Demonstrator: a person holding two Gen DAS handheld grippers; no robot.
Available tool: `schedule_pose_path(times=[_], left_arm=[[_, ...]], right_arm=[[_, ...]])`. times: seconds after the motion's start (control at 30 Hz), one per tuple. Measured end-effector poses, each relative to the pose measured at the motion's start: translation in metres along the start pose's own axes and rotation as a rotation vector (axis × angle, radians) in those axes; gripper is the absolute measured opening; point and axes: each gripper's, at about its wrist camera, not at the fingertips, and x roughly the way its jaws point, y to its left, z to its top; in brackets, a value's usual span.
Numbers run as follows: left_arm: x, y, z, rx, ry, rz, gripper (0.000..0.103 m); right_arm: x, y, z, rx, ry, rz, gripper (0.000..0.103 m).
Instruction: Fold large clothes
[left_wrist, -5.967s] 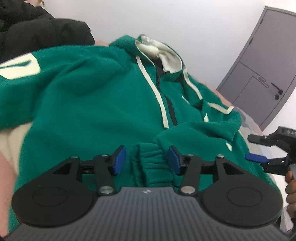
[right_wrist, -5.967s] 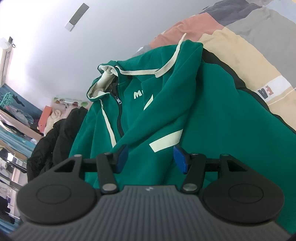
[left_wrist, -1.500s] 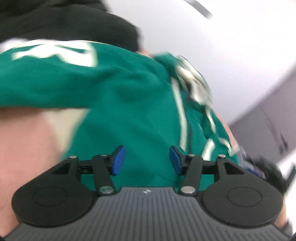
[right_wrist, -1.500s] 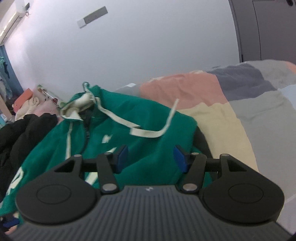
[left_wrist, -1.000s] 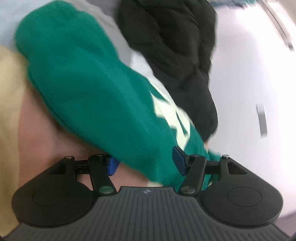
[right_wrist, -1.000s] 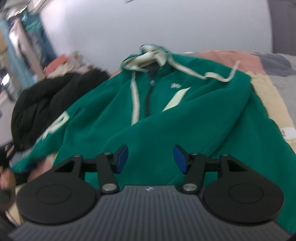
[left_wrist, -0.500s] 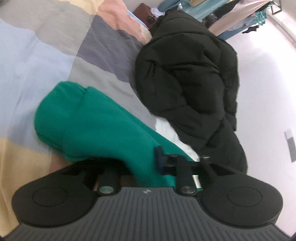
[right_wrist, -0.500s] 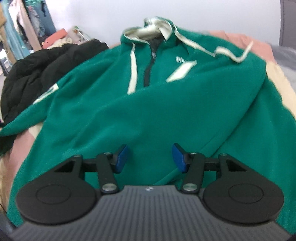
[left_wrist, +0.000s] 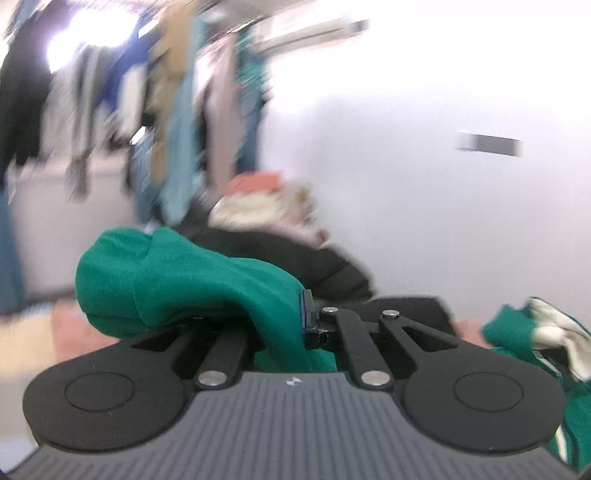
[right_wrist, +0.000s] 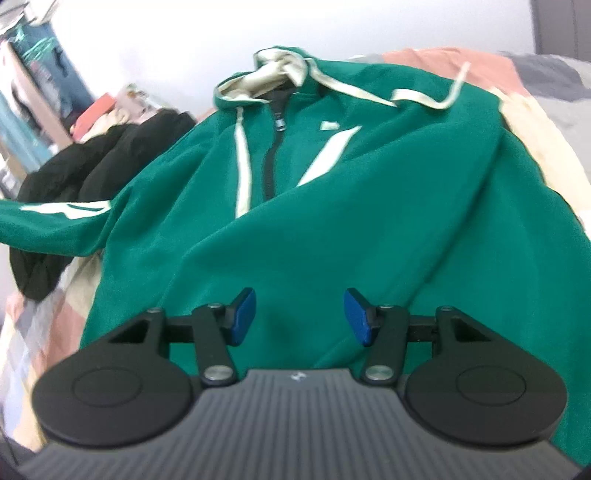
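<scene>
My left fingers (left_wrist: 301, 314) are clamped on the green hoodie's sleeve (left_wrist: 177, 280), its cuff bulging past them. My right fingers (right_wrist: 299, 316) stand apart over the hoodie's body (right_wrist: 332, 221), spread across the bed (right_wrist: 546, 74); black jacket (right_wrist: 92, 155) lies beyond-left

Green zip hoodie (right_wrist: 332, 229) with cream hood lies face-up on bedding, one sleeve (left_wrist: 177, 280) lifted.

Left gripper (left_wrist: 291, 314) jaws clamped on green hoodie sleeve (left_wrist: 177, 280), black jacket (left_wrist: 314, 254) behind

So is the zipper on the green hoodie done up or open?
Done up: on the hoodie the dark zipper runs closed below the collar, both front panels meeting along it.
</scene>
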Motion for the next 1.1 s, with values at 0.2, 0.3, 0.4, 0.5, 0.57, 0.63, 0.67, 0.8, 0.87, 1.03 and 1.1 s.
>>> schedule_pose_path(times=[0.2, 0.3, 0.4, 0.5, 0.57, 0.63, 0.67, 0.8, 0.87, 1.03, 1.1], left_arm=[[-0.059, -0.117, 0.027, 0.351, -0.138, -0.183, 0.007], [-0.094, -0.176, 0.016, 0.484, -0.187, -0.285, 0.007], [-0.118, -0.225, -0.001, 0.55, -0.188, -0.366, 0.007], [-0.14, -0.268, -0.03, 0.586, -0.157, -0.44, 0.007], [-0.148, -0.291, -0.054, 0.607, -0.125, -0.491, 0.007], [-0.159, -0.316, -0.08, 0.652, -0.094, -0.541, 0.007], [-0.158, -0.324, -0.091, 0.68, -0.08, -0.563, 0.007], [-0.158, -0.356, -0.134, 0.728, 0.003, -0.615, 0.007], [-0.156, -0.363, -0.149, 0.731, 0.046, -0.633, 0.007], [-0.145, -0.367, -0.174, 0.707, 0.168, -0.676, 0.008], [-0.143, -0.354, -0.181, 0.68, 0.212, -0.7, 0.008]], right_arm=[[-0.015, -0.018, 0.007, 0.079, -0.05, 0.025, 0.056], [-0.023, -0.032, 0.009, 0.132, -0.077, 0.057, 0.056], [-0.032, -0.051, 0.007, 0.207, -0.1, 0.087, 0.058], [-0.039, -0.074, 0.007, 0.303, -0.115, 0.147, 0.058], [-0.042, -0.089, 0.007, 0.363, -0.134, 0.16, 0.058], [-0.046, -0.104, 0.007, 0.408, -0.157, 0.161, 0.058], [-0.048, -0.11, 0.006, 0.431, -0.169, 0.156, 0.058], [-0.051, -0.138, 0.0, 0.522, -0.189, 0.136, 0.058], [-0.052, -0.149, -0.003, 0.556, -0.195, 0.134, 0.058], [-0.054, -0.156, -0.005, 0.58, -0.219, 0.134, 0.057], [-0.055, -0.158, -0.004, 0.573, -0.225, 0.137, 0.057]])
